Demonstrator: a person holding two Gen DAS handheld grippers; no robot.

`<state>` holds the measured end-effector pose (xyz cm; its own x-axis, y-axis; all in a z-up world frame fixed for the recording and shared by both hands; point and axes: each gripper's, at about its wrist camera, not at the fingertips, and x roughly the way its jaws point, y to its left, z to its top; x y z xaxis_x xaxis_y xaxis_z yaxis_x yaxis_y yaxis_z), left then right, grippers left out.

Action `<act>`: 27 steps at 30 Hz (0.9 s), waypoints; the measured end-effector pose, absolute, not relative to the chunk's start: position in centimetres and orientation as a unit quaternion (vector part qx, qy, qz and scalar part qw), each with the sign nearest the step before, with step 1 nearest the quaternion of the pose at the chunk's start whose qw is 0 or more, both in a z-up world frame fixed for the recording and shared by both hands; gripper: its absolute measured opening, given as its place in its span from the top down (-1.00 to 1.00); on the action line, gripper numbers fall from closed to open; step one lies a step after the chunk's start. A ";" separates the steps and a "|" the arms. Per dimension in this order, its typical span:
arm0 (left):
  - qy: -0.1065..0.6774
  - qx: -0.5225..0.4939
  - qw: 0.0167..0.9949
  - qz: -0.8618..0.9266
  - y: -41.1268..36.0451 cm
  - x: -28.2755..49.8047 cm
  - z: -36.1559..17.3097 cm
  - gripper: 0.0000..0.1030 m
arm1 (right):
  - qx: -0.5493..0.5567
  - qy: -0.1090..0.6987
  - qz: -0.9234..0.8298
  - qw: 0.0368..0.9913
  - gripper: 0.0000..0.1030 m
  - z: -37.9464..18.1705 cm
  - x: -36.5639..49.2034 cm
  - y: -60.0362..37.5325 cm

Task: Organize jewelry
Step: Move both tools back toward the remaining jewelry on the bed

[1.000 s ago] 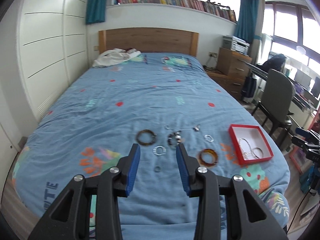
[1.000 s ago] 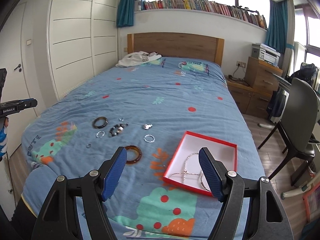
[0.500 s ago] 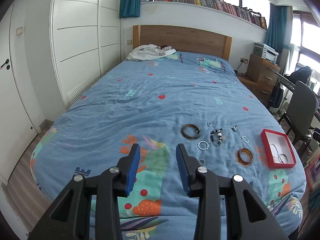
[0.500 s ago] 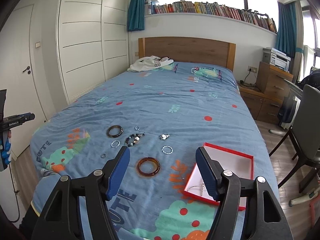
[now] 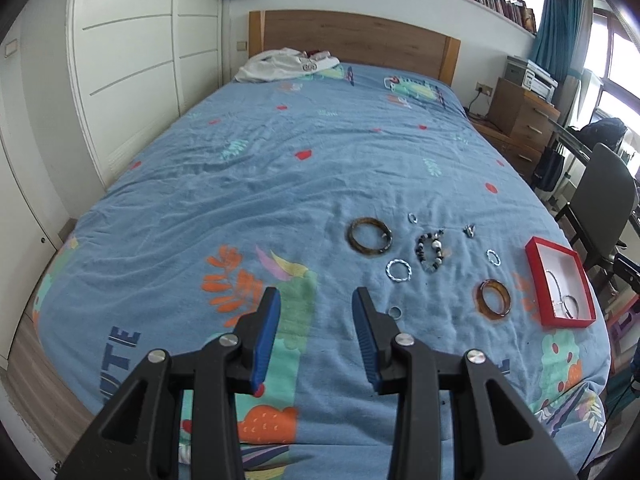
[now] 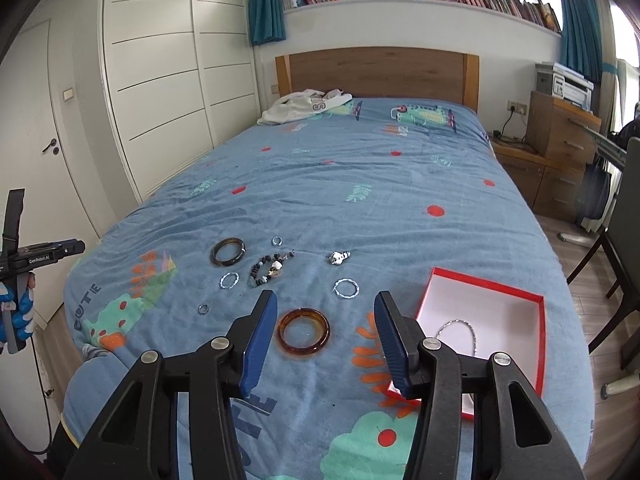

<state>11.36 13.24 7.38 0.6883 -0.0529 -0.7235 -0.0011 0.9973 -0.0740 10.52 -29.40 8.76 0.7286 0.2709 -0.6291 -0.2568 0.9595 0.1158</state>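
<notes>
Blue bedspread [image 6: 360,200]: two bangles [image 6: 304,331], one beaded bracelet [image 6: 269,268], one red box [image 6: 524,300]. Box contents partly hidden. Left gripper [image 5: 315,316] and right gripper [image 6: 326,320] both gape, empty

1. My left tool [image 5: 316,300] hangs over the bed [image 5: 248,184], jaws apart, holding nothing.
2. Ahead and right lie a dark bangle [image 5: 369,237], a beaded bracelet [image 5: 431,249], a twisted silver ring [image 5: 399,270] and an amber bangle [image 5: 495,298].
3. A small ring [image 5: 395,312] sits just beside my right finger.
4. The red box [image 5: 538,276] holds silver chains.
</notes>
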 end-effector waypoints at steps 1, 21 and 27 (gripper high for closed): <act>0.401 -0.035 0.915 -0.017 12.8 12.1 6.8 0.31 | 0.013 0.343 0.142 0.928 0.05 8.4 10.9 -29.5; 0.461 0.001 0.885 -0.072 5.5 21.7 -1.2 0.31 | 0.043 0.403 0.158 0.900 0.16 1.0 19.3 -28.9; 0.479 0.002 0.874 -0.085 4.2 23.9 -3.1 0.31 | 0.047 0.411 0.166 0.895 0.16 -0.5 21.4 -28.2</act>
